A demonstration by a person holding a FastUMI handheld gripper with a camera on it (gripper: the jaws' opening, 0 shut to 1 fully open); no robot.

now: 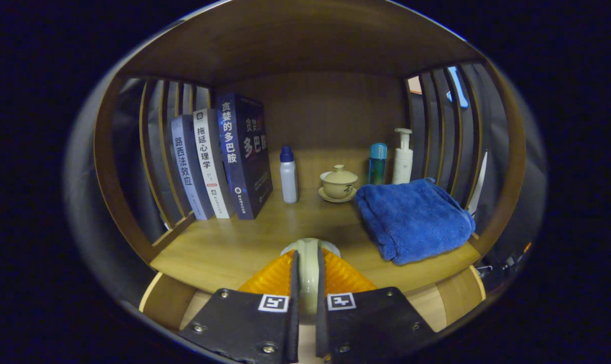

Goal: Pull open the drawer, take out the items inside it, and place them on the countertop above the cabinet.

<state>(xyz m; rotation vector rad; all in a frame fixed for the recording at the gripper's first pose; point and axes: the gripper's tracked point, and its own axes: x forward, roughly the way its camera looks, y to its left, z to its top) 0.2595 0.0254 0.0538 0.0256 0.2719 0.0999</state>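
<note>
A pale, rounded ceramic piece (309,258) was held pinched between the two fingers of the claw (308,263), both pads pressed against its sides, just above the front edge of the wooden table (224,247) on top of the cabinet. What the piece was exactly could not be told, since most of it was hidden by the fingers; it was judged to be an item taken from the drawer and carried up for placing. The drawer's state could not be judged. The release onto the table was taken to be the step in hand, and whether more items were left inside could not be told. Farther back on the table, three books (219,162) were stood upright at the left, a small white bottle (288,176) and a lidded tea bowl on a saucer (338,184) in the middle, a teal bottle (377,163) and a pump bottle (402,156) behind, and a folded blue towel (414,218) at the right. The surface was enclosed by slatted wooden sides and a wooden top.
</note>
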